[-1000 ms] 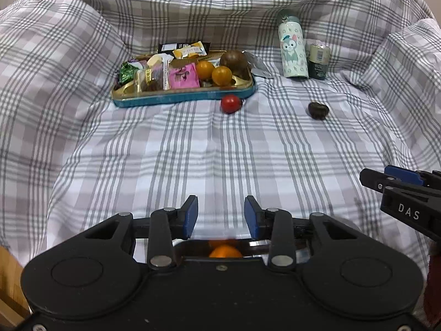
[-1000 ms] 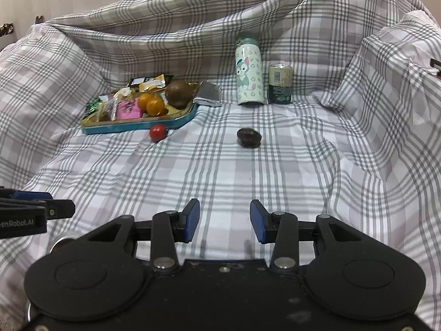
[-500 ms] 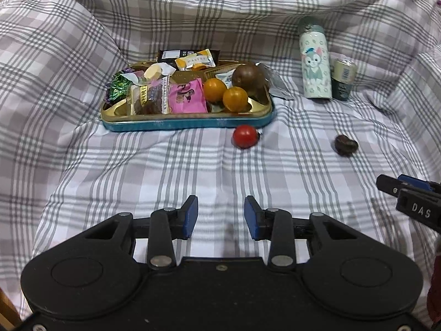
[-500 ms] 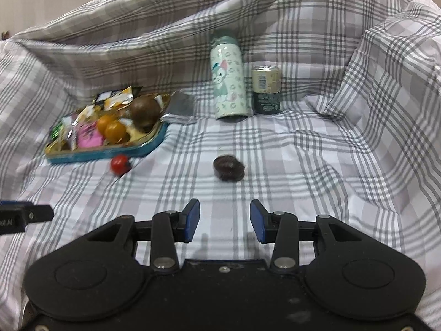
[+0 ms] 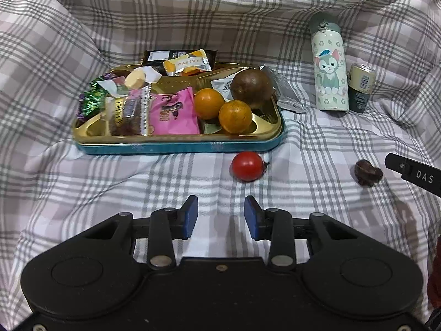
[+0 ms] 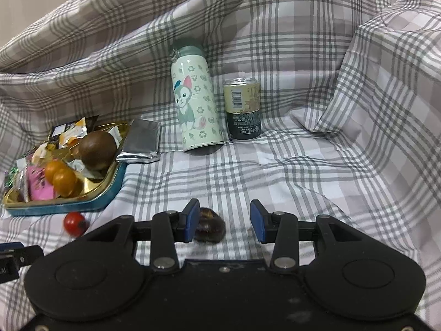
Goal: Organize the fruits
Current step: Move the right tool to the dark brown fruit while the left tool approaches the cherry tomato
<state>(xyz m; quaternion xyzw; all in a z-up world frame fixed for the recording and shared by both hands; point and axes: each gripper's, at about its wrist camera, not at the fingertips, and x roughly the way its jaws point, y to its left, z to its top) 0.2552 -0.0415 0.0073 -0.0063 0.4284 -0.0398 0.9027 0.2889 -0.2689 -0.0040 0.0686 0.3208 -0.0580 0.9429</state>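
Both of your grippers have advanced toward the fruit since the earlier frames. Your right gripper (image 6: 222, 223) now has the small dark brown wrinkled fruit (image 6: 210, 225) between its blue-padded fingers (image 6: 191, 218), where before that fruit lay well ahead of it. The fruit sits beside the left pad; you cannot tell whether the two touch. The jaws stand apart, with clear space on the right pad's side, and nothing is clamped.

Your left gripper (image 5: 221, 215) is closer to the small red cherry tomato (image 5: 247, 166) than it was. The tomato lies on the grey-and-white plaid cloth (image 5: 193, 182) just ahead of the fingertips and slightly to the right of the gap. These jaws are also spread and hold nothing.

The tomato rests just in front of the gold-lined teal rectangular tin tray (image 5: 179, 146), apart from its front wall. Inside the tray, two small oranges (image 5: 234, 116) sit side by side at the right end, with a larger round brown fruit (image 5: 252, 87) behind them. Wrapped snacks (image 5: 173, 111) fill the remaining tray area.

A pale green flask printed with a cartoon cat (image 6: 196, 104) stands upright at the back of the cloth. A small dark green and cream drink can (image 6: 243, 109) stands just beside it, on its right.
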